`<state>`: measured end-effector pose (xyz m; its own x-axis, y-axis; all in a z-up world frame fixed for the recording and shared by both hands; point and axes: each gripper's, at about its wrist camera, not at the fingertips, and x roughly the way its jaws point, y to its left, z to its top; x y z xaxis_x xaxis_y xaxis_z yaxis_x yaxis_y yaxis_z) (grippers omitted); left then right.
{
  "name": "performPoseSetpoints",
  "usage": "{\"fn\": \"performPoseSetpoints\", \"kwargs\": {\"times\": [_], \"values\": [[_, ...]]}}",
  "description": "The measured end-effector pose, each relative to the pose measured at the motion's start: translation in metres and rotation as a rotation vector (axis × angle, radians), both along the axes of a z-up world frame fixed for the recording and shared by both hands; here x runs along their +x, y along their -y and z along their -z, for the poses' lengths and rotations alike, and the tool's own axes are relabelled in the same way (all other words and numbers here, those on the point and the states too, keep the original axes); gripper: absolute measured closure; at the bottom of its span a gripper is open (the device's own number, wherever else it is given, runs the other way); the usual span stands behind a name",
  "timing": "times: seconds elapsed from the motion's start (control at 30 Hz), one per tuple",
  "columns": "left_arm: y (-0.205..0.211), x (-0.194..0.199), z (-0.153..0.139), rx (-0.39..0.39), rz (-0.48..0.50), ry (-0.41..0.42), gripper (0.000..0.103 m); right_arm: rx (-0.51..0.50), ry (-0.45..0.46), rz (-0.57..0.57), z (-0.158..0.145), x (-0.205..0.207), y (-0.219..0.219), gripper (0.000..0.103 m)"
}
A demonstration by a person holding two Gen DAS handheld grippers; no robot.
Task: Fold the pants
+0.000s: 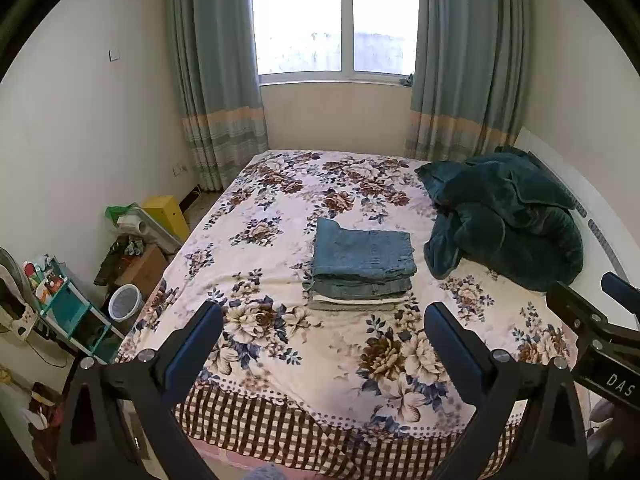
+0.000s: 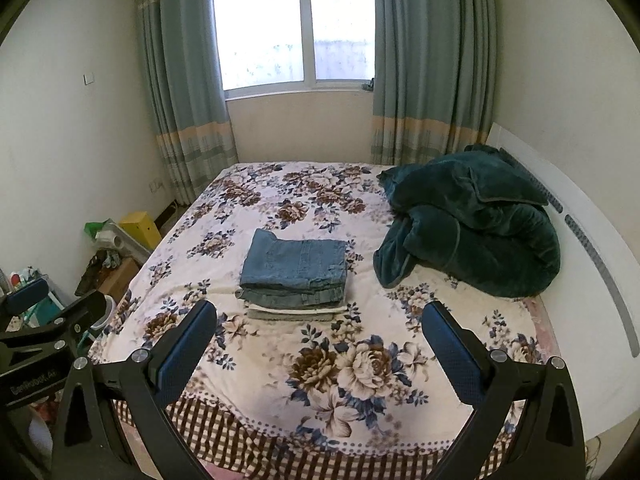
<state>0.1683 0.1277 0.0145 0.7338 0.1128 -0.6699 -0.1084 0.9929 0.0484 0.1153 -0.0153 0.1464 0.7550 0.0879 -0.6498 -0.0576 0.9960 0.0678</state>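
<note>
A neat stack of folded pants [image 1: 362, 266] lies in the middle of the floral bed [image 1: 280, 208], with blue jeans on top and grey-green and pale ones under them. It also shows in the right wrist view [image 2: 296, 274]. My left gripper [image 1: 324, 316] is open and empty, held above the bed's near edge, short of the stack. My right gripper [image 2: 320, 316] is open and empty at about the same distance from the stack. Each gripper shows at the edge of the other's view, the right one [image 1: 600, 320] and the left one [image 2: 44, 312].
A crumpled dark green blanket [image 1: 508, 216] lies on the bed's right side by the white headboard [image 2: 592, 248]. Left of the bed stand a yellow box [image 1: 166, 216], a cardboard box, a white bin [image 1: 126, 302] and a teal shelf [image 1: 68, 308]. Window and curtains lie beyond.
</note>
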Motion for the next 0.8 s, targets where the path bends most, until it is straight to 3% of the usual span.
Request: {"fn": "performPoseSetpoints", "kwargs": {"times": [0.8], "values": [[-0.006, 0.003, 0.014, 0.000, -0.003, -0.002, 0.000, 0.001, -0.030, -0.020, 0.013, 0.019, -0.009, 0.000]]}}
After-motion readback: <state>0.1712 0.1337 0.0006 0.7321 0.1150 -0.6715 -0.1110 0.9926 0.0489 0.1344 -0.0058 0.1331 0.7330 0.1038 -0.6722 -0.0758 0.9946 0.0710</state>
